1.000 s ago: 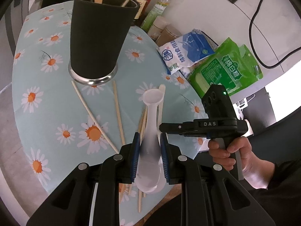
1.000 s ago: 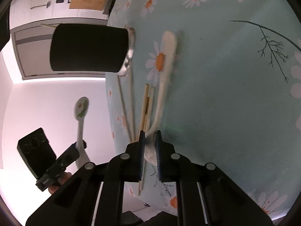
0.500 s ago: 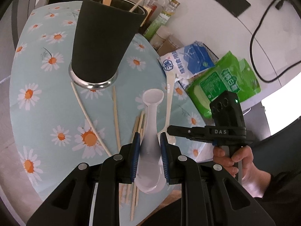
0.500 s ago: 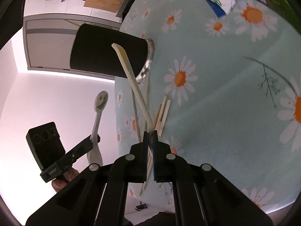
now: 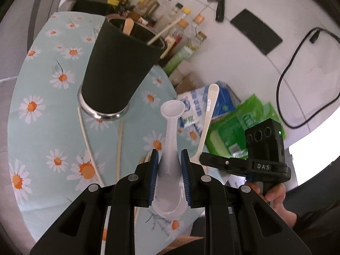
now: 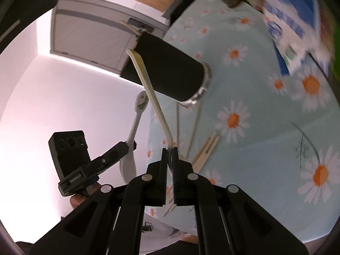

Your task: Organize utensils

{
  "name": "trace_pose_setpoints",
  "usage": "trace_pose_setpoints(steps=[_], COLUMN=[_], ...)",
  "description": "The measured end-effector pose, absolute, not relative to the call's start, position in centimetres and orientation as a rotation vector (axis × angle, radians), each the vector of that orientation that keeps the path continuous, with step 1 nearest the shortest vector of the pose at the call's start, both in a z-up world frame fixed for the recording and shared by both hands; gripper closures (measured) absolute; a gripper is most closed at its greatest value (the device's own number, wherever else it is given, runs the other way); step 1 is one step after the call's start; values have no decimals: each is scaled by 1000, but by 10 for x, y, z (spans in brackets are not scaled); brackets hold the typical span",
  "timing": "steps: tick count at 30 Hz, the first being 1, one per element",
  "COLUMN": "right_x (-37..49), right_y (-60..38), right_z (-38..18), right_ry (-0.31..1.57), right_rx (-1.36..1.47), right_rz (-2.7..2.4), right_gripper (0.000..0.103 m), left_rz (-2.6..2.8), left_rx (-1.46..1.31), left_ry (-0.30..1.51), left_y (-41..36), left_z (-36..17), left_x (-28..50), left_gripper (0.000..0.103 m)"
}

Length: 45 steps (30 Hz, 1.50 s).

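My left gripper (image 5: 169, 159) is shut on a white ceramic spoon (image 5: 171, 127), handle end pointing at the black utensil cup (image 5: 119, 68). The cup stands upright on the daisy tablecloth with a wooden stick and a chopstick in it. My right gripper (image 6: 169, 149) is shut on a cream plastic spoon (image 6: 148, 89), lifted off the table and pointing up in front of the cup (image 6: 170, 74). That cream spoon (image 5: 207, 123) and the right gripper (image 5: 204, 160) also show in the left wrist view. Several chopsticks (image 5: 87, 140) lie on the cloth.
The round table's daisy cloth (image 5: 42, 116) ends close below both grippers. Salt and sugar bags (image 5: 229, 123) lie at the table's right. Sauce bottles (image 5: 180, 31) stand behind the cup. A cleaver (image 5: 218, 0) hangs on the wall.
My right gripper has lifted the cream spoon off the table and raised it upright. My left gripper has risen with the white spoon, still held.
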State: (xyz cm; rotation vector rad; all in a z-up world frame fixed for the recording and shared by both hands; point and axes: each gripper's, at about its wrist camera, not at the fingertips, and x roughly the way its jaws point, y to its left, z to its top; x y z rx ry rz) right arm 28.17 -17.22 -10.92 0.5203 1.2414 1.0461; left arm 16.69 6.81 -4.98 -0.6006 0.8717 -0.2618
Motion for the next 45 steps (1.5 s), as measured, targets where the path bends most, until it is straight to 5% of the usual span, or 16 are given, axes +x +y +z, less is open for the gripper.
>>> trace_pose_setpoints(steps=[22, 45], right_x=[312, 353], right_y=[-115, -53], right_z=[-18, 47], right_ry=[1058, 856], right_rx=[388, 416], right_rz=[1222, 1131], right_gripper=[98, 98], left_rz=[-165, -261], left_rx=[-609, -471], left_ry=[587, 481], left_y=[89, 141], left_z=[13, 68], left_x=[165, 226], left_gripper=[83, 83])
